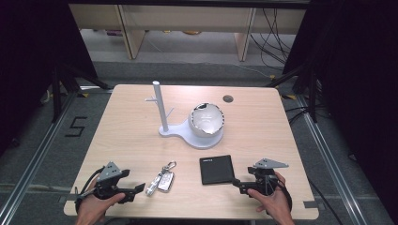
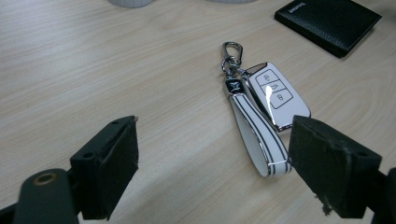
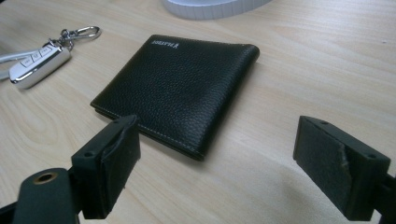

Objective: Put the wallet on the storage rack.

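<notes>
I am at a light wood-grain table [image 1: 126, 140], matt and smooth, with dark curtains at both sides and grey floor behind.

Nearest to me, at the lower left of the high view, is my left gripper [image 1: 139, 189], jaws spread wide and nothing between them. In the left gripper view the black pads [image 2: 122, 161] look rough and a bit worn. Just beyond them lies the car key [image 2: 277, 93]: glossy white fob w/ chrome edge, a flat white strap w/ dark stripes [image 2: 256, 133], and a small metal clip at the far end. The strap end is near my right-hand jaw in that view, but I cannot tell if it touches.

At the lower right of the high view is my right gripper [image 1: 236, 183], also fully wide and holding nothing. In front of it, in the right gripper view, lies the wallet [image 3: 177, 88]: black, grained leather, folded flat, pale stitching along the near edge, approx. square.

Farther, centre of the table, stands a white plastic stand [image 1: 162, 108] w/ a thin post and short pegs, and on its round base a white bowl-like part [image 1: 206, 119].

I judge this is the start, the approach step; nothing is grasped yet. Next move, I think: bring the left jaws over the strap or the fob, low to the table, then close. The fob is slippery, so the strap is maybe easier.
</notes>
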